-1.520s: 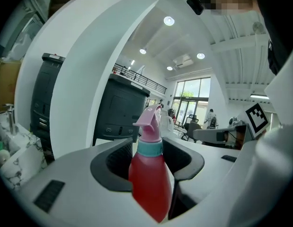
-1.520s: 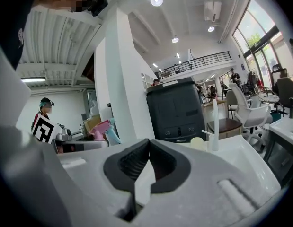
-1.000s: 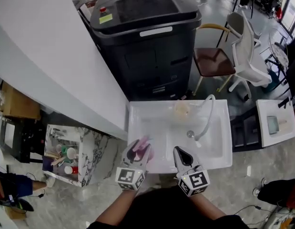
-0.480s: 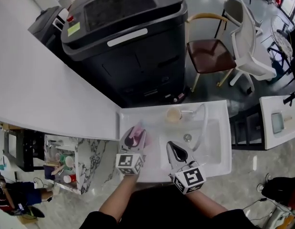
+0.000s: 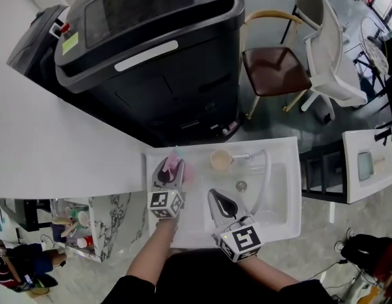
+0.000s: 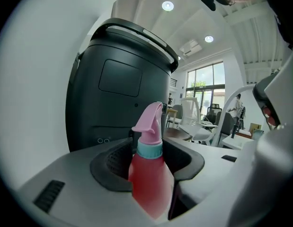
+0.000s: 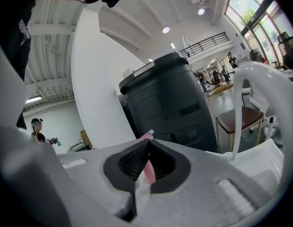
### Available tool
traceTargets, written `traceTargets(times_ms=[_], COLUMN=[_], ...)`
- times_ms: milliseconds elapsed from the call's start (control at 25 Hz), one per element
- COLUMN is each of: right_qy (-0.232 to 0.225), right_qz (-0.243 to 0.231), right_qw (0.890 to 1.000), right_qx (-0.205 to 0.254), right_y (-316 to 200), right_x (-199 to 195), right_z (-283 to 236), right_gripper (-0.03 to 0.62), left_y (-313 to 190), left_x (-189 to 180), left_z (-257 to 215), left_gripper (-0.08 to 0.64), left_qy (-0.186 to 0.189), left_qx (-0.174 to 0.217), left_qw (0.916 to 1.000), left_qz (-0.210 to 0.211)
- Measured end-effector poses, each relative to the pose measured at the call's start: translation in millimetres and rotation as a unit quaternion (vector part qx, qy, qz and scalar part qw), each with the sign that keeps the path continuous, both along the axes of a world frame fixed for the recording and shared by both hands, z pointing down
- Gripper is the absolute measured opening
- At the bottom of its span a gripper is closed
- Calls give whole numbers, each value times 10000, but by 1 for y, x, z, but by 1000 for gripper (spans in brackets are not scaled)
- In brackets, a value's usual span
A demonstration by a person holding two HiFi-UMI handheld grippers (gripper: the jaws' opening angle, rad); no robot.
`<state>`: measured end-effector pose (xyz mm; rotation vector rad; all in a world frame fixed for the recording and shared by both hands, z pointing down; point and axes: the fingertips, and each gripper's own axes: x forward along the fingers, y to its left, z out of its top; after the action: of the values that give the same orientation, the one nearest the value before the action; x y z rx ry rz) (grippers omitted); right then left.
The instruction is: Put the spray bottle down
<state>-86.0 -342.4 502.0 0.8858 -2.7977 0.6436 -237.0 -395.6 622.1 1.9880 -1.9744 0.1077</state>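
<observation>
- We see the left gripper [image 5: 168,168] pinching the pink spray bottle [image 6: 148,181] upright, centre-left of frame, at the white sink's [image 5: 288,189] left edge;
- our right gripper [image 5: 213,195] has its jaws pressed together, empty.

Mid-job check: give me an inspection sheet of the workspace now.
surface: white sink, faucet arched over it.
job's things: bottle upright at the sink's left edge, not released.
clutter: cup at the sink's back rim.
grippers: left claw shut on the bottle; right claw shut, empty, over the sink.
cables: nothing seen at the sink.
surroundings: black machine behind; brown chair and white chair right of it; shelf of cups lower left.
</observation>
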Motion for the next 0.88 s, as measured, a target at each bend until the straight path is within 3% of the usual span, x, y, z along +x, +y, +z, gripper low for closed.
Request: traceTargets(times_ms=[240, 480, 880], right_qy=[153, 251, 330], right_qz=[17, -131, -487], right_qw=[9999, 9995, 9980], right_qx=[10, -124, -242], right_y=[-7, -1, 18], right_x=[-5, -12, -23], right_z=[15, 33, 43], right_gripper=[-2, -2, -2], left_y=[-27, -54, -58], left_x=[-1, 15, 40], left_z=[20, 35, 45], left_gripper=[204, 204, 206], left_qy=[-27, 77, -271], left_qx=[79, 141, 317], left_qw=[10000, 9993, 9952], left_qz=[22, 323, 884])
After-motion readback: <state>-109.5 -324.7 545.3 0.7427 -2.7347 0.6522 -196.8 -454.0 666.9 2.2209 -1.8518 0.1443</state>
